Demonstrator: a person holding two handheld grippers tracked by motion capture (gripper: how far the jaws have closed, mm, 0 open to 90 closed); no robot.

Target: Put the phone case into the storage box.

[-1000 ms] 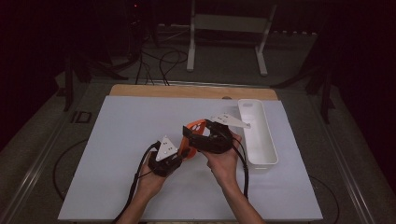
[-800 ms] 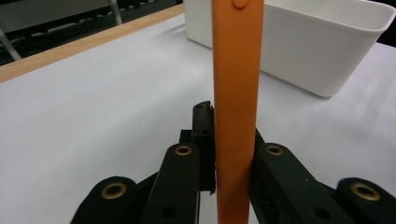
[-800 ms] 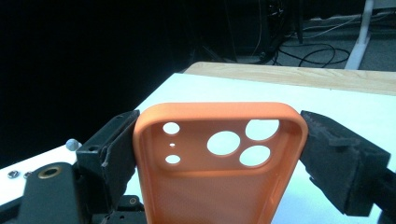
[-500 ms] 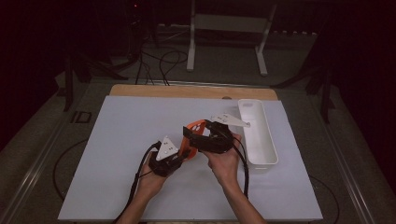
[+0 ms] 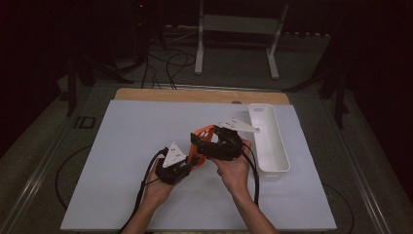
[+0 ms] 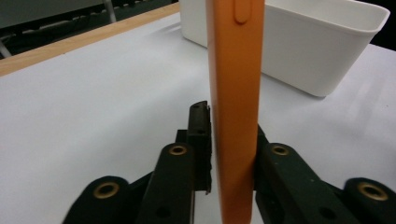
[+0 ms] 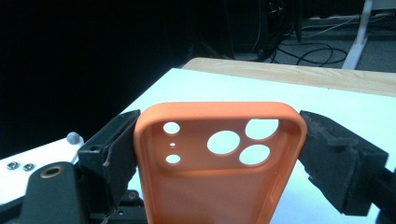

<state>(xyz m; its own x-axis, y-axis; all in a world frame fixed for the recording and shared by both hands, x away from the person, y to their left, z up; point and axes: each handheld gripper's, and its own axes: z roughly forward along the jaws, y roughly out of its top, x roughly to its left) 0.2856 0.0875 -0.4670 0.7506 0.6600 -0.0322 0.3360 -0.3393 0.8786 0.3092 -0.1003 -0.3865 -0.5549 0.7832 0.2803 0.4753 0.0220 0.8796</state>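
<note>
Both tools grip one orange phone case (image 7: 219,163) above the tabletop (image 5: 122,141). The left hand-held gripper (image 6: 232,154) is clenched on the case's thin edge, its jaws pressing the front and back faces. That likely steadies it while the right hand-held gripper (image 7: 219,140) clamps its two long sides near the camera cutouts, probably to take it over. Beyond the right gripper sits a white bin (image 5: 268,141), a likely destination.
</note>
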